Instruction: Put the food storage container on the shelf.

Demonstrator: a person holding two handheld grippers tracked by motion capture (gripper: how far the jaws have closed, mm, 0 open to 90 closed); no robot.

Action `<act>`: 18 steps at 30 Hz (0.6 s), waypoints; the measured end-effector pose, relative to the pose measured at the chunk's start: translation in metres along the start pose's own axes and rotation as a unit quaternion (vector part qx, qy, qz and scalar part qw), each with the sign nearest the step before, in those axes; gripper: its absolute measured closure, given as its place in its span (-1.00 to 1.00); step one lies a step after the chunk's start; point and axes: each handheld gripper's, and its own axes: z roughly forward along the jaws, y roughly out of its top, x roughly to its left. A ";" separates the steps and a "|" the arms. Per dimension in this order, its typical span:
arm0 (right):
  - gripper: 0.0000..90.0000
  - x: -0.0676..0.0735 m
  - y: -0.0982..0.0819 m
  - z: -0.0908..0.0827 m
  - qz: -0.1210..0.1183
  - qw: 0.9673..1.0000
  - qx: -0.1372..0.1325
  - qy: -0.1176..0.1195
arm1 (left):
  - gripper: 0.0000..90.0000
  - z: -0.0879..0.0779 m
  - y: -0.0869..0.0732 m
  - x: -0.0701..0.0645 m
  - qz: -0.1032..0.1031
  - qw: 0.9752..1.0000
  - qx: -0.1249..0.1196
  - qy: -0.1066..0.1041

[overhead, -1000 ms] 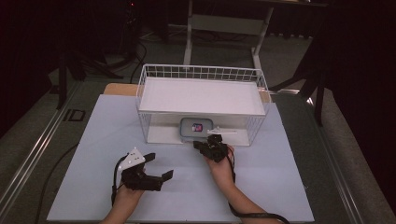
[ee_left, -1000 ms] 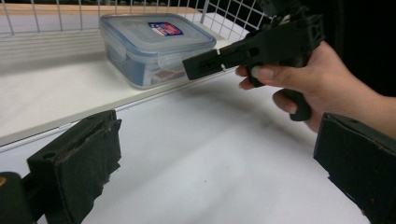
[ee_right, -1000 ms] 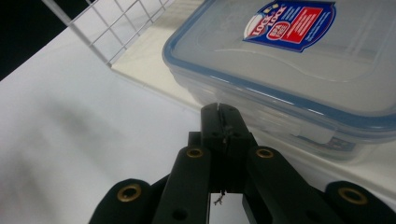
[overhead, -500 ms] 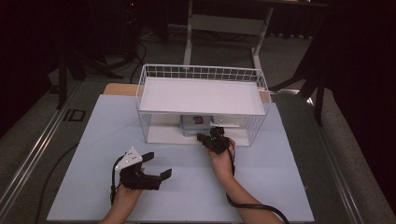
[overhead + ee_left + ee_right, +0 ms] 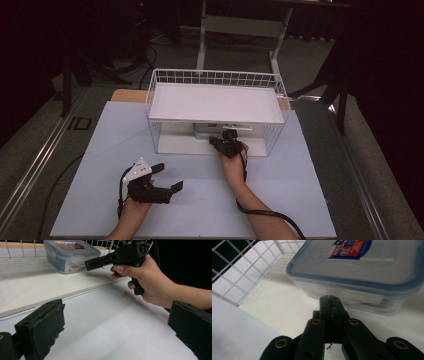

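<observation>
Jaws clenched together on nothing, the right gripper (image 5: 329, 298) noses against the lidded plastic container (image 5: 362, 277) on the wire rack's (image 5: 165, 137) lower shelf — apparently a push deeper under the top tray. The left gripper (image 5: 165, 179) rests on the table (image 5: 300, 190), jaws spread wide; next likely comes steady forward pressure, square on the container's wall.

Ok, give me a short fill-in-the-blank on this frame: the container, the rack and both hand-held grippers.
1. The right hand-held gripper has its jaws ____.
2. Its tips point at a clear plastic container with a ____ rim on the lid.
3. The container sits on the ____ level of the white wire rack.
4. The left hand-held gripper has its jaws ____.

Missing words: shut; blue; lower; open
</observation>
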 end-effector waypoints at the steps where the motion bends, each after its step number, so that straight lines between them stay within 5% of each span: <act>1: 1.00 -0.002 0.001 0.001 -0.010 1.000 -0.005 0.009 | -0.96 0.000 0.000 0.000 -0.002 1.000 -0.001 -0.002; 2: 1.00 -0.001 0.001 0.000 0.011 1.000 0.009 -0.003 | -0.96 0.000 0.000 0.000 -0.003 1.000 -0.002 -0.002; 3: 1.00 -0.006 0.000 0.003 -0.005 1.000 -0.005 0.013 | -0.96 0.000 0.000 0.000 -0.002 1.000 -0.002 -0.002; 4: 1.00 -0.003 0.000 -0.001 0.031 0.999 0.012 0.003 | -0.96 0.000 0.000 0.000 0.000 1.000 -0.001 -0.001; 5: 1.00 -0.006 0.000 0.002 -0.003 1.000 -0.007 0.016 | -0.96 0.000 0.000 -0.001 0.001 1.000 -0.002 -0.001; 6: 1.00 -0.003 0.000 0.001 0.004 1.000 0.000 0.001 | -0.96 0.000 0.000 -0.001 0.001 1.000 -0.002 0.000; 7: 1.00 -0.003 0.000 0.002 -0.009 1.000 -0.006 0.011 | -0.96 0.000 0.000 -0.001 0.002 1.000 -0.002 0.000; 18: 0.99 0.005 -0.003 -0.002 -0.011 1.000 -0.008 -0.001 | -0.96 0.000 0.000 -0.001 0.004 1.000 -0.003 -0.013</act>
